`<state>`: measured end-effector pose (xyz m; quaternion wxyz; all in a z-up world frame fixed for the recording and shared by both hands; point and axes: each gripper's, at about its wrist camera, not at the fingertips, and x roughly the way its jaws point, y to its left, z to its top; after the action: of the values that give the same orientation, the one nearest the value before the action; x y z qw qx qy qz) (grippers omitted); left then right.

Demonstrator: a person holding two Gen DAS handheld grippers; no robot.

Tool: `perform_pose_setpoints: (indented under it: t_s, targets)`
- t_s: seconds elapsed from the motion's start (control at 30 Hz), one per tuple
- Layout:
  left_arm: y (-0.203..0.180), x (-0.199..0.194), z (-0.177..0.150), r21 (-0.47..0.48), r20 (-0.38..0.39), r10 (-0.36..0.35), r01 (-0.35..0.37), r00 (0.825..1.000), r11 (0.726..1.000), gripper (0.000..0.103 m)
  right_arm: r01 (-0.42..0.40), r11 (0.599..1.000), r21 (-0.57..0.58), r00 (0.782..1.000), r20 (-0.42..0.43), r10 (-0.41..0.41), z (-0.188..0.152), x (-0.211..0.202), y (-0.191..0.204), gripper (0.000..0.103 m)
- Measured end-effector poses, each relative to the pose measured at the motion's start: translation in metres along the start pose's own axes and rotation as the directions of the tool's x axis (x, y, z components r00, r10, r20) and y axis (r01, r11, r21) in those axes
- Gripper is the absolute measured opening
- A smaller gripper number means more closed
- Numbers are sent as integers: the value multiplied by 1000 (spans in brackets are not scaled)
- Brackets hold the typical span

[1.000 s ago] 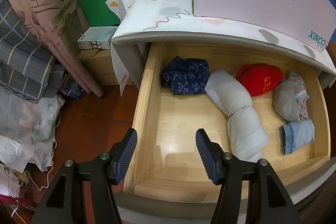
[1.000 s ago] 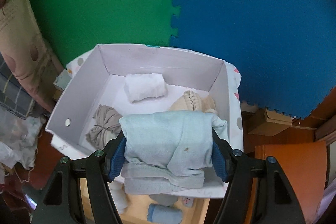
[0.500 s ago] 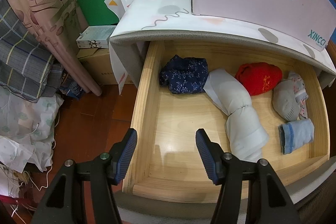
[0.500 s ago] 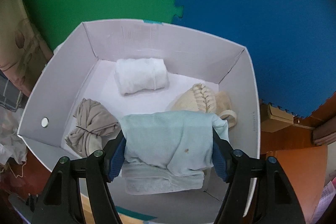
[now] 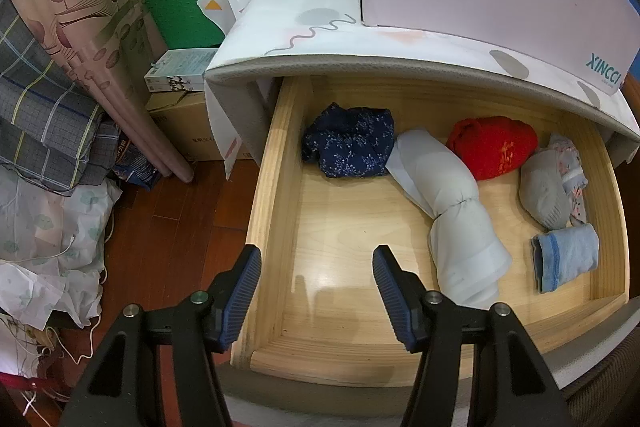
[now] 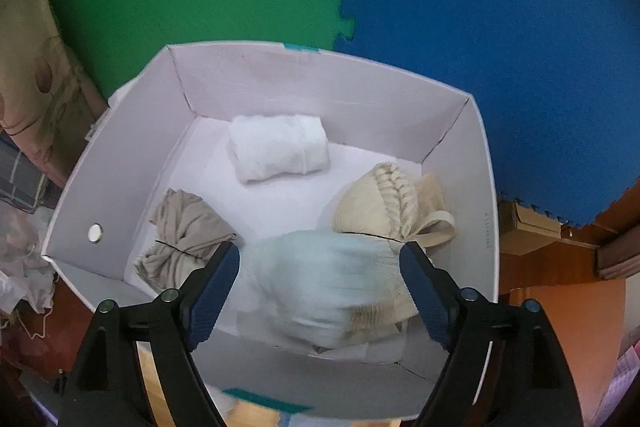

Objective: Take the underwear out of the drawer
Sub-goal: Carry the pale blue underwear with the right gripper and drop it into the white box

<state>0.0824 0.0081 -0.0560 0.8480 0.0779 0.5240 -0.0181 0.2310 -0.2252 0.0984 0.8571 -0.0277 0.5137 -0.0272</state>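
Note:
In the left wrist view the wooden drawer [image 5: 272,187] stands pulled out. It holds a navy floral piece [image 5: 348,143], a long white roll [image 5: 452,211], a red bundle [image 5: 492,151], a grey piece [image 5: 544,191] and a small light blue fold [image 5: 568,255]. My left gripper [image 5: 316,255] hangs open over the drawer's near left corner, nothing between its fingers. In the right wrist view my right gripper [image 6: 320,251] is over the white box [image 6: 120,187], jaws opening. The pale blue underwear [image 6: 328,283] sits blurred between them, free of the pads, low in the box.
The box also holds a white roll [image 6: 280,149], a beige bundle [image 6: 184,231] and a cream knitted piece [image 6: 384,203]. It stands on the patterned cloth top [image 5: 304,19] above the drawer. Bedding and cartons [image 5: 188,123] crowd the floor to the left.
My right gripper came down closer over the box and its jaws spread. The pale blue underwear slipped out of the pads and dropped lower. The left gripper and drawer look the same.

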Motion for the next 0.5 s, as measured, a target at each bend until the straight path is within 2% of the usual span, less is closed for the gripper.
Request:
perform_pose_setpoints:
  t_s: [0.23,0.5]
  targets:
    - [0,2,-1,3,-8,2,-2,1000,1000,60,-27,1000,-10,999,30,28,-8,-35,-5,81]
    - [-5,1,-3,18,-14,10,-10,1000,1000,60,-59,996,-65,998,-2,59,-57,-64,-12,81]
